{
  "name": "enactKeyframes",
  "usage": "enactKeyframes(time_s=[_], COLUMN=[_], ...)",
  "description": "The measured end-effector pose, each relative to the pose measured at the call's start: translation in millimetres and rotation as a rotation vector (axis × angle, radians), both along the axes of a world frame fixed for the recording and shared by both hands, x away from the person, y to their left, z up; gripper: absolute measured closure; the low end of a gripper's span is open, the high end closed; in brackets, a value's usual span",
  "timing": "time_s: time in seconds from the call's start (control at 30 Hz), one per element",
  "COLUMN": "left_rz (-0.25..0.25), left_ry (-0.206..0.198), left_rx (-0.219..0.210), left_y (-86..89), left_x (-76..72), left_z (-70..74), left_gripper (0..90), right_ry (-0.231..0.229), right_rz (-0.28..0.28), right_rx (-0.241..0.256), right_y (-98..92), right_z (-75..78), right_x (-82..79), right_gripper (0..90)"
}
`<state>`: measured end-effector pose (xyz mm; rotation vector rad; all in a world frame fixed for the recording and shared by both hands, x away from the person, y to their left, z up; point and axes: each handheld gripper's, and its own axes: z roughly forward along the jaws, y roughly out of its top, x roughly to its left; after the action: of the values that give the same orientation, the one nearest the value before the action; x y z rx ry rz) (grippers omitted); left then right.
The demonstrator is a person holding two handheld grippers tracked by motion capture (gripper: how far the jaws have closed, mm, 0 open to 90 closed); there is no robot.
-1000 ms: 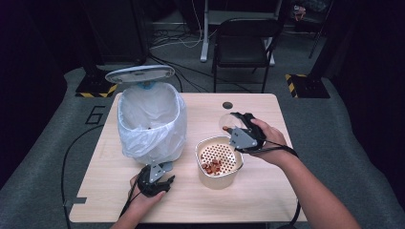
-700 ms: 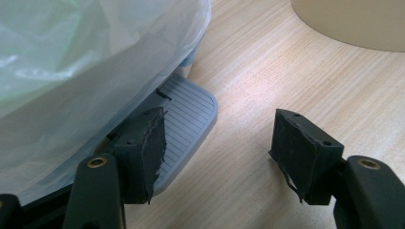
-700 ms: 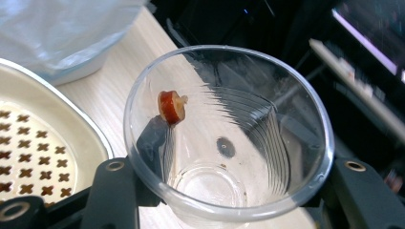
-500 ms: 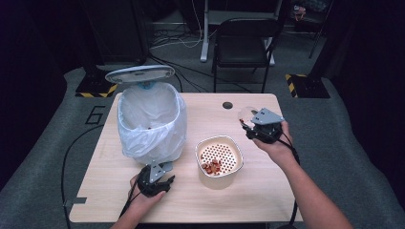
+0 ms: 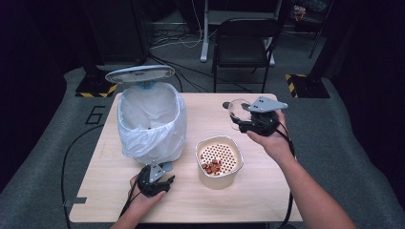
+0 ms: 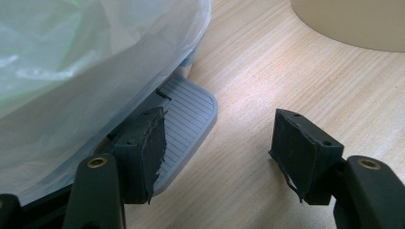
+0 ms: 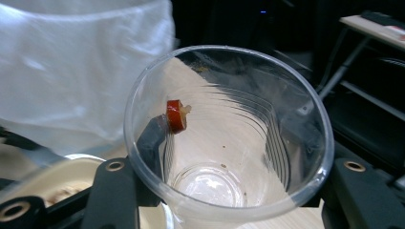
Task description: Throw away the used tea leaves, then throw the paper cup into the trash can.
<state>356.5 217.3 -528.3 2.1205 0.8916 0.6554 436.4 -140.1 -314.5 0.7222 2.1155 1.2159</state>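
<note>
On the far right of the table (image 5: 267, 191), a clear plastic cup (image 5: 237, 113) is being pinched by the right gripper (image 5: 253, 121), jaws pressed against its outer wall from either side, as seen in the right gripper view. Cup (image 7: 228, 138) is being held clear of the tabletop and tipped, mouth toward that gripper's camera. It is nearly empty; one red piece (image 7: 175, 116) is sticking to the inside wall. Judgement: the grip on the wall rather than the rim is keeping the mouth free for tipping out.

Between the two hands, a cream strainer bowl (image 5: 219, 161) is sitting with red bits (image 5: 212, 167) on its perforated insert, probably placed there so both the cup and the bin are within easy reach.

At the near left, the left gripper (image 5: 154, 181) is being held low, jaws spread and gripping nothing. In the left gripper view one jaw is lying over the grey ribbed pedal (image 6: 184, 129) of the bin (image 5: 150, 121), the other over bare wood. Judgement: the pedal is being pressed down, which fits the lid (image 5: 139, 74) standing open over the white liner bag (image 6: 81, 62). Actual contact force cannot be told.
</note>
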Motion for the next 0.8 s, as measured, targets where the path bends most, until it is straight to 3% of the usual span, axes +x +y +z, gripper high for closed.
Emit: enactKeyframes(time_s=[0.23, 0.8], left_rz=[0.003, 0.004], left_ry=[-0.006, 0.003], left_rx=[0.0, -0.016], left_y=[-0.3, -0.7], left_x=[0.0, -0.2], left_z=[-0.3, -0.6], left_gripper=[36.3, 36.3], right_ry=[0.049, 0.091], right_rz=[0.071, 0.168], right_rx=[0.001, 0.026], right_y=[34.5, 100.5], right_z=[21.5, 56.2], right_x=[5.1, 21.4], right_gripper=[43.1, 42.9])
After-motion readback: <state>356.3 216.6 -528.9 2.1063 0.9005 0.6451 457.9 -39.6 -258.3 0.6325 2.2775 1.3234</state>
